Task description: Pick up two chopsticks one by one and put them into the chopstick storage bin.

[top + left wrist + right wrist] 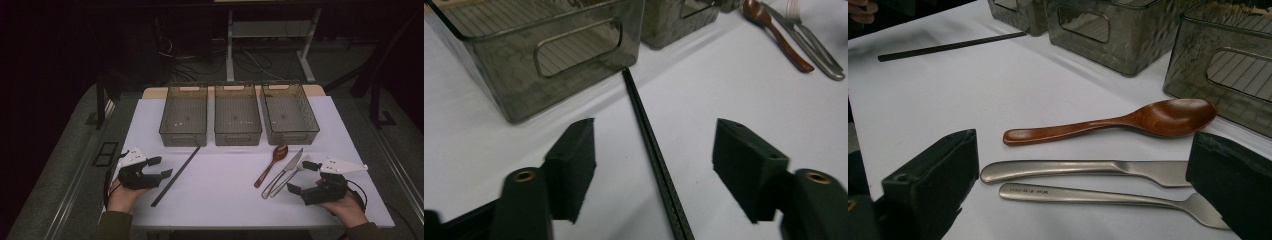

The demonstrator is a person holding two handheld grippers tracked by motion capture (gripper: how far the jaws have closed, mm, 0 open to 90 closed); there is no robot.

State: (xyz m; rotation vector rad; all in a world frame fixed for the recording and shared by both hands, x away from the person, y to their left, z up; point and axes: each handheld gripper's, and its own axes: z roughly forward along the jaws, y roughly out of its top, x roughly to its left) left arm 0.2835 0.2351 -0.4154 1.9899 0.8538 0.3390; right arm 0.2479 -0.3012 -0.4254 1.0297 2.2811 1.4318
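Straddling the black chopsticks (655, 150) lying on the white tabletop (225, 185) near the leftmost of 3 bins (184, 115), left hand-held gripper (654, 165) half-wide, pads not touching. Risking: thin sticks rolling, splitting, only 1 getting pinched. Right hand-held gripper (1083, 190) hovering wide over the cutlery.

A white desk (220, 195) holds everything. Three see-through grey bins (237, 114) stand side by side along its far part. A long black stick (176, 176) lies flat in front of the left bin. In front of the right bin lie a brown wooden spoon (270, 165), a metal knife (285, 170) and a metal fork (292, 175), close together.
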